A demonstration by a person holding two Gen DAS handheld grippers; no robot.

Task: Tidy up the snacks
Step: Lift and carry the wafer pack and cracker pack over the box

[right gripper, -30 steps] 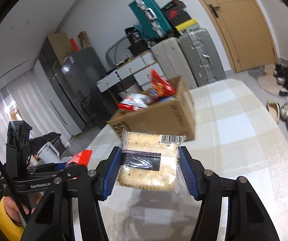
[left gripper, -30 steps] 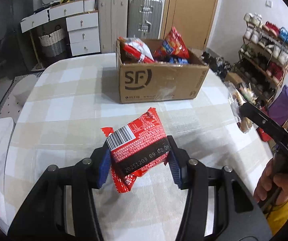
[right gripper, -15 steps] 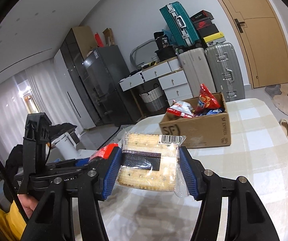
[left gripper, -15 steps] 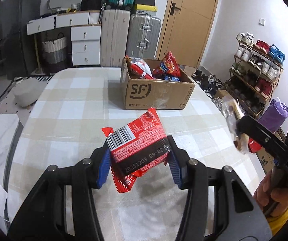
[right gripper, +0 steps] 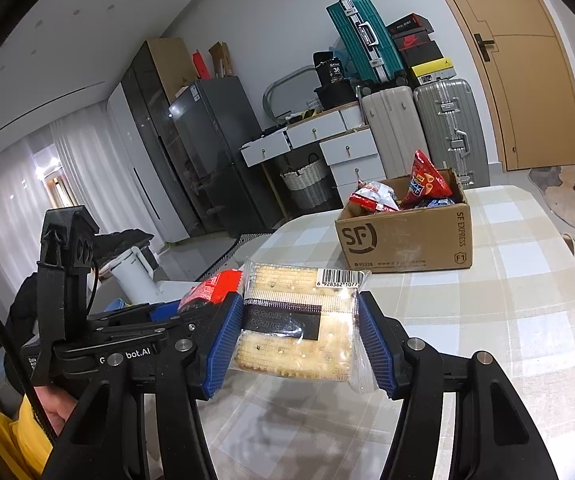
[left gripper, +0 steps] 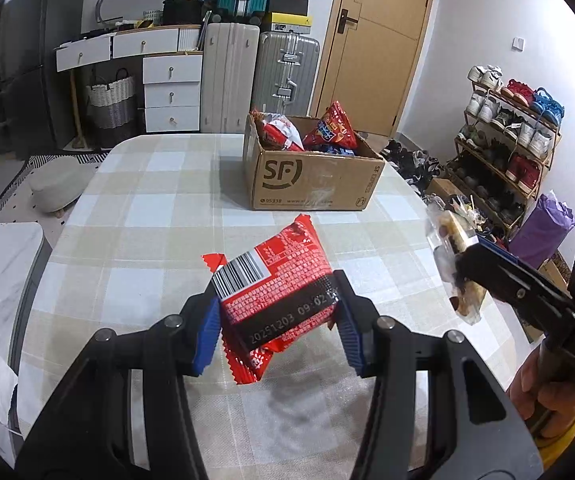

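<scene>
- The surface (left gripper: 159, 216), covered in a checked cloth, carried one cardboard box (left gripper: 311, 176) at its far end; no loose snack was seen lying on the visible part of the cloth.
- The cardboard box stood open and already held several packets, among them a red chip bag (left gripper: 333, 126) standing up above the rim and a red-and-white bag (left gripper: 279, 134) beside it. On that evidence the sorting was judged well advanced.
- Two items remained outside the box, both held in the air over the near part of the surface, so two deposits were judged outstanding.
- The left tool (left gripper: 277, 326) was clamped on a red snack packet (left gripper: 275, 292); its blue pads (left gripper: 207, 336) pressed the packet's two sides, barcode uppermost. The packet sat tilted between the pads, well apart from the box and directly in line with it.
- The right tool (right gripper: 299, 340) was clamped on a clear cracker pack (right gripper: 297, 326), held flat across the jaws with the barcode label at its upper edge. The box lay ahead and to the right of this pack, well apart.
- The two tools were held near each other, side by side; a person's hand (left gripper: 535, 380) with a yellow sleeve gripped the right handle.
</scene>
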